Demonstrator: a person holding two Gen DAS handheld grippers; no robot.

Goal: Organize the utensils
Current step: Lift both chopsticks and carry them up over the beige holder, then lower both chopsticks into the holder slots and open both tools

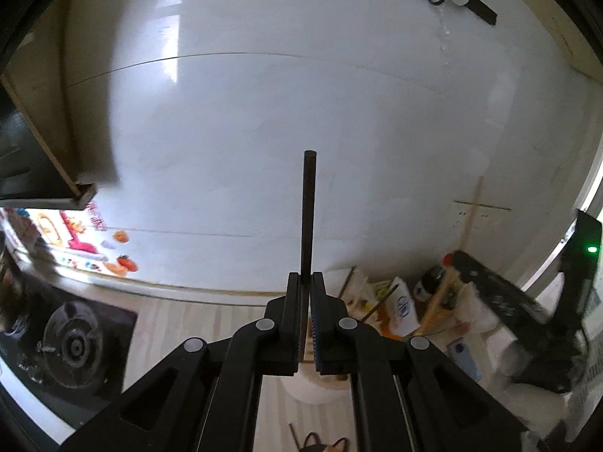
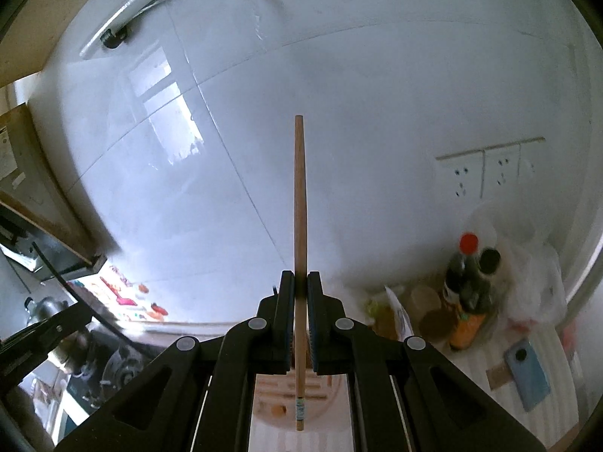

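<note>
while the left gripper [image 1: 306, 282] pinches a dark chopstick [image 1: 309, 211] upright, only the right view shows the right gripper [image 2: 300, 282] clamping a wooden chopstick [image 2: 299, 203]; beyond both, a white tiled wall [image 2: 358, 94] with sockets [image 2: 486, 169] above sauce bottles [image 2: 471, 282].

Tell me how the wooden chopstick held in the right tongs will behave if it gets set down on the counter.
The wooden chopstick looks straight and rigid, so probably stiff and light. Its shaft looks round and tapered, so it may roll in a curve once released. The right tongs pinch it near mid-length, so it likely sits balanced.
</note>
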